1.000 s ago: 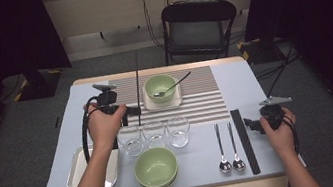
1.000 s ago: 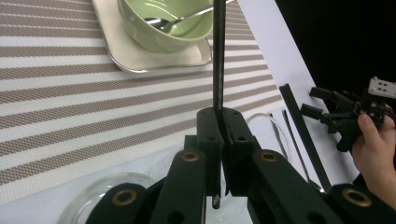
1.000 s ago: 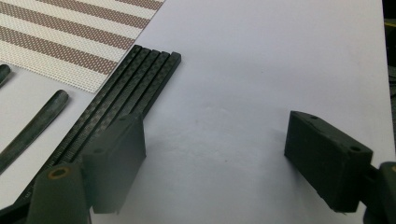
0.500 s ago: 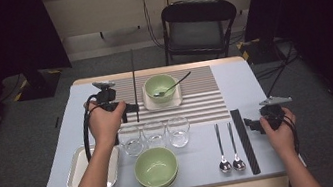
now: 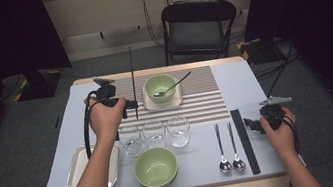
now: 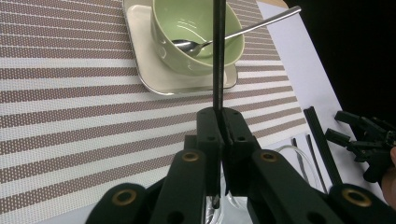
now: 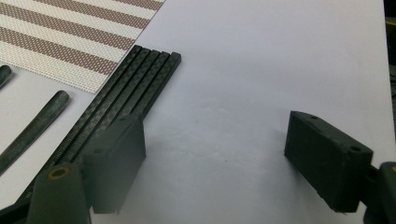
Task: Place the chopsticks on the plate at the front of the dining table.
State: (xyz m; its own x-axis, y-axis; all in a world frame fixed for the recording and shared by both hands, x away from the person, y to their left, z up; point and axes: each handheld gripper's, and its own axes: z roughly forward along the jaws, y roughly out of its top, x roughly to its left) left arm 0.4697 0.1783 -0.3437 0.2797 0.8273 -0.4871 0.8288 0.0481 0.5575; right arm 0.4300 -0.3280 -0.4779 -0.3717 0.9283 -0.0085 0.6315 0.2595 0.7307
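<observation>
My left gripper is shut on a thin black chopstick that stands upright above the striped placemat. In the left gripper view the chopstick rises from my closed left gripper in front of a green bowl with a spoon in it, on a cream plate. My right gripper stands open at the table's right. In the right gripper view the right gripper hovers low over bare table beside a row of black chopsticks.
Three glasses stand in a row mid-table, with stacked green bowls in front of them. A metal tray lies front left. Two spoons and the black chopsticks lie at right. A chair stands beyond the table.
My left gripper has lifted the upright chopstick a little and shifted it slightly left. The right hand has stayed put.
</observation>
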